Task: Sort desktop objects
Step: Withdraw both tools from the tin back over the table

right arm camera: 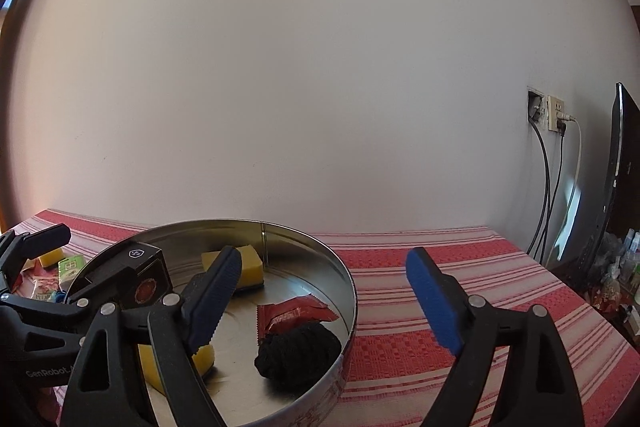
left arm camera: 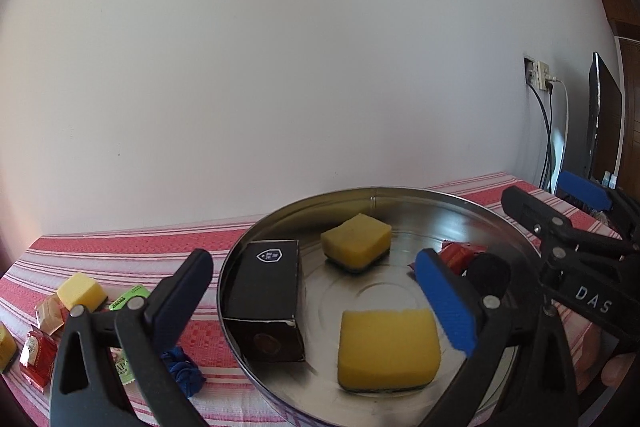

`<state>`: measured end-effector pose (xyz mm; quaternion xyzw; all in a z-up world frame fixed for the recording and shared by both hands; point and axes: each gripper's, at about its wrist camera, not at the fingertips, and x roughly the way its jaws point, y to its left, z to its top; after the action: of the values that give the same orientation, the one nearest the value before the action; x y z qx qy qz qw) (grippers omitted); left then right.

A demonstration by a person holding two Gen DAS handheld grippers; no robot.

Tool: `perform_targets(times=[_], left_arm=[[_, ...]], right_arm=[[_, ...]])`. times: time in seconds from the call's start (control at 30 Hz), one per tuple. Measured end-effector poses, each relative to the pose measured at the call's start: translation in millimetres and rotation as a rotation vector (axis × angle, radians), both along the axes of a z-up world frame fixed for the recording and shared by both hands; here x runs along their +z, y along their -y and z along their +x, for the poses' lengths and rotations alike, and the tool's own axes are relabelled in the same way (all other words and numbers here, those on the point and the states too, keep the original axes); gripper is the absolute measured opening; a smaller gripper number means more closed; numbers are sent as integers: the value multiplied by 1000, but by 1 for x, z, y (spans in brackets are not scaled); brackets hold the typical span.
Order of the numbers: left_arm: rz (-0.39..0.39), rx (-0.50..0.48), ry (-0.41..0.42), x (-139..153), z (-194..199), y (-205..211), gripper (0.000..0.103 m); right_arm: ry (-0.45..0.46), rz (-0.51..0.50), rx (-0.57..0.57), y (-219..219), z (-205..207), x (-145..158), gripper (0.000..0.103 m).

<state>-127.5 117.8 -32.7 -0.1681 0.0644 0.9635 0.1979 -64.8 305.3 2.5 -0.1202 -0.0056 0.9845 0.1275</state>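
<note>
A round metal tin [left arm camera: 280, 215] [right arm camera: 348, 287] sits on the red striped cloth. It holds a black box [left arm camera: 264, 299] [right arm camera: 148, 267], two yellow sponges [left arm camera: 356, 239] [left arm camera: 388, 347] [right arm camera: 252, 267], a red packet [right arm camera: 296, 313] [left arm camera: 460, 255] and a black knotted ball [right arm camera: 298, 353]. My left gripper [left arm camera: 316, 299] is open and empty above the tin's near side. My right gripper [right arm camera: 324, 303] is open and empty over the tin's right rim; it shows in the left wrist view [left arm camera: 560, 211]. Left of the tin lie a yellow sponge [left arm camera: 80, 291], packets [left arm camera: 38, 355] and a blue knotted ball [left arm camera: 184, 375].
A white wall stands behind the table. A wall socket with cables [left arm camera: 540, 79] [right arm camera: 552, 115] and a dark monitor [right arm camera: 620, 179] are at the right. Red striped cloth [right arm camera: 460, 267] stretches right of the tin. Small clutter [right arm camera: 616, 279] sits past the table's right edge.
</note>
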Motion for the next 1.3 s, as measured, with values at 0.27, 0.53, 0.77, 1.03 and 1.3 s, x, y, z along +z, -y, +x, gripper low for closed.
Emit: perform_targets(times=[0.27, 0.53, 0.77, 1.03, 1.3], left_arm=[[8, 7, 4, 0, 3, 3, 103], [-18, 59, -5, -1, 4, 2, 103], [5, 71, 7, -1, 4, 10, 103], [86, 126, -3, 1, 8, 37, 103], [33, 183, -14, 1, 3, 77, 103]], right_arm=[[-167, 80, -69, 10, 31, 16, 101], [-167, -18, -128, -5, 40, 17, 102], [-136, 19, -52, 12, 37, 13, 102], [-144, -49, 13, 20, 41, 13, 102], [-113, -34, 124, 63, 41, 11, 102]])
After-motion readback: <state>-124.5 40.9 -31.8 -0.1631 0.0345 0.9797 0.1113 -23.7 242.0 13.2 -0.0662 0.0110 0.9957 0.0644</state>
